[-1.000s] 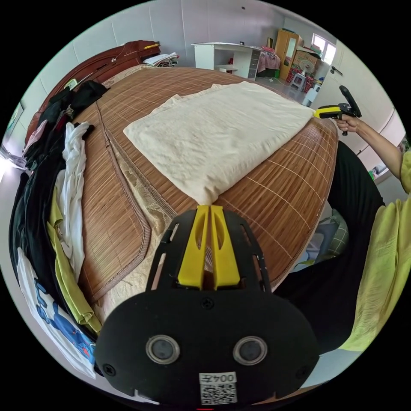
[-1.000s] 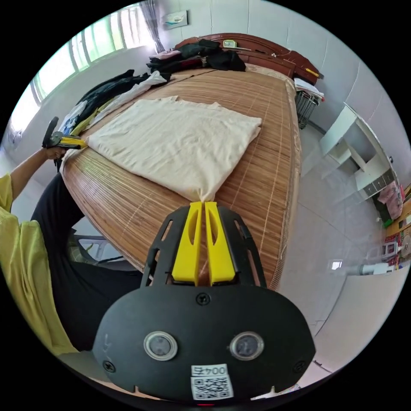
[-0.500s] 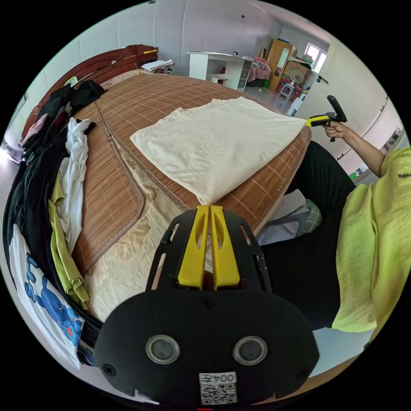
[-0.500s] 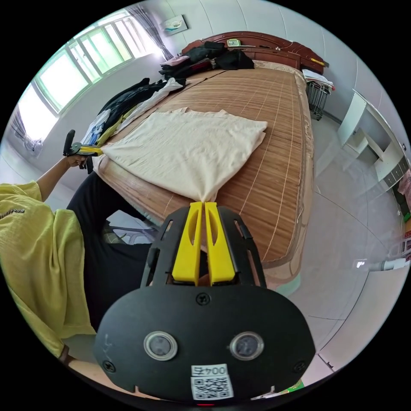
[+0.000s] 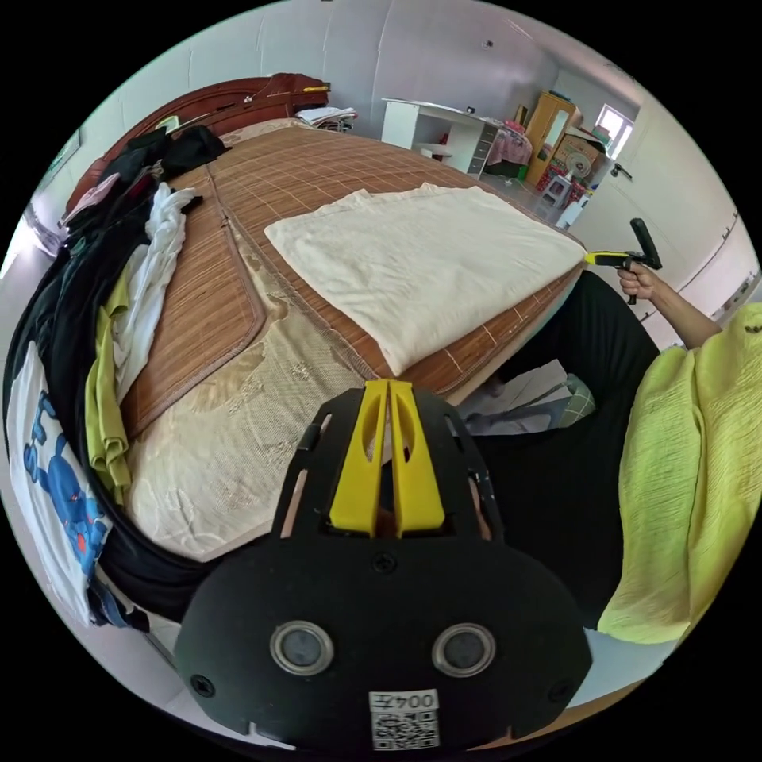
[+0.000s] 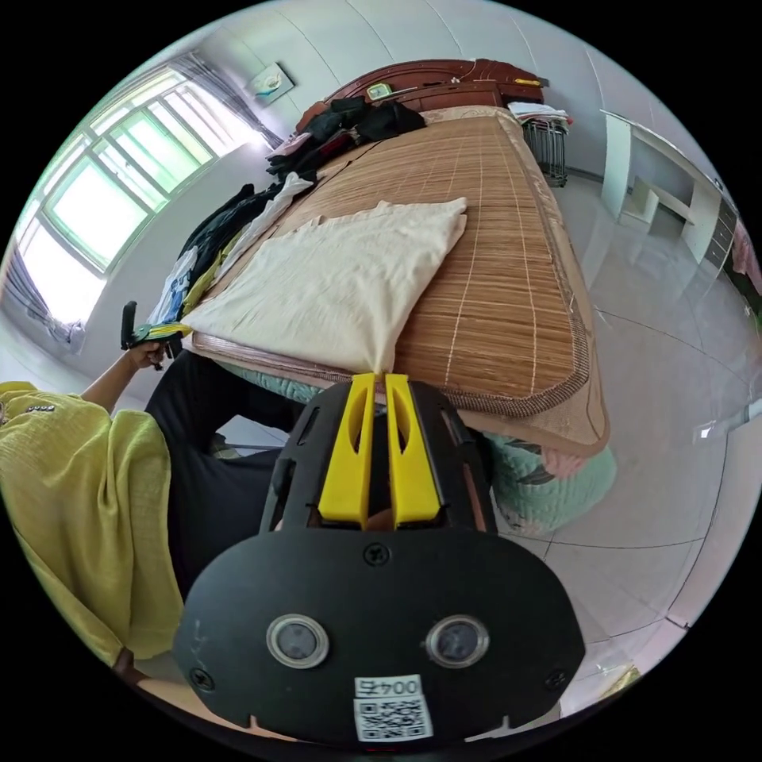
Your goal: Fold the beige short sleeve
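My left gripper (image 5: pixel 389 385): jaws pressed together on one near corner of the beige short sleeve (image 5: pixel 421 266), at the foot edge of the bamboo mat (image 5: pixel 302 171).
My right gripper (image 6: pixel 379 379): jaws clenched on the other near corner of that shirt, also at the mat's foot edge; in the left gripper view it shows small, held in my hand (image 5: pixel 639 279) beyond the mat's far corner.
Beige short sleeve: lies flat as a rough rectangle on the foot end of the mat, its near edge drawn taut between my two grippers, its far edge toward the mat's head end.
Bamboo mat: covers the bed; a patterned sheet (image 5: pixel 230 429) shows past its corner on my left.
Pile of clothes (image 5: pixel 87 317): dark, white and yellow-green pieces heaped along the mat's left side.
Headboard (image 6: pixel 444 79): dark wood, beyond the mat's head end, with dark clothes just before it.
White desk (image 5: pixel 436 131): on the floor beyond the mat's right side.
My yellow-green top (image 6: pixel 87 508): beside the mat's foot edge.
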The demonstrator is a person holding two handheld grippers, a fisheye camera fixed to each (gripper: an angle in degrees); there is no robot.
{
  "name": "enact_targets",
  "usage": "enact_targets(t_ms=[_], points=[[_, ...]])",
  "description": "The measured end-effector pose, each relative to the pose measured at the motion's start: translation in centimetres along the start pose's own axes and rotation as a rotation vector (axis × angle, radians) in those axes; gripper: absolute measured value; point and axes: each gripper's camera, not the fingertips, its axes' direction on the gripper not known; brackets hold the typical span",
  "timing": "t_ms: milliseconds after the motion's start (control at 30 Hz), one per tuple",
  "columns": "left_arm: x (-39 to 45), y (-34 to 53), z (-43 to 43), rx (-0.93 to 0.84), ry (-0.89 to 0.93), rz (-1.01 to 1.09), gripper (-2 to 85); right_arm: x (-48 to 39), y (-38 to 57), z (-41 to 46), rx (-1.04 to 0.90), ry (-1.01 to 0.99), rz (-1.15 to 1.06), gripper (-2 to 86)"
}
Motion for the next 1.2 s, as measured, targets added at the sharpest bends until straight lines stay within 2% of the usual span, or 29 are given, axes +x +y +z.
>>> enact_targets(t_ms=[167,367,533,700,867,1000,1100,1167,1200], points=[[2.9,-2.2,-4.5,0.149,-0.035,-0.008,0.7,0.5,4.8,-2.8,0.105,0.086,0.077,9.4],[11.7,-9.8,1.5,0.13,-0.175,0.135,0.7,1.6,7.9,-2.9,0.301,0.007,0.24,7.7],[13.2,-10.8,7.9,0.008,-0.197,0.135,0.7,5.3,9.5,-2.0,0.287,-0.167,0.442,6.5],[11.0,-9.5,8.4,0.059,-0.046,-0.014,0.7,6.8,9.9,-1.2,0.24,-0.251,0.492,6.8],[12.0,-9.5,8.6,0.058,-0.068,0.009,0.7,7.7,11.0,-0.5,0.236,-0.383,0.567,5.1],[12.7,-9.2,8.7,0.065,-0.073,0.003,0.8,6.6,10.7,-0.8,0.239,-0.418,0.537,1.4],[13.6,-9.3,8.8,0.054,-0.098,0.037,0.8,3.8,9.6,-4.2,0.289,-0.274,0.429,0.1],[14.1,-9.4,8.9,0.048,-0.109,0.057,0.8,1.0,7.7,-3.1,0.103,-0.008,0.305,-0.3],[14.4,-9.4,8.9,0.045,-0.112,0.066,0.8,0.4,7.4,-2.5,0.058,0.036,0.282,-0.3]])
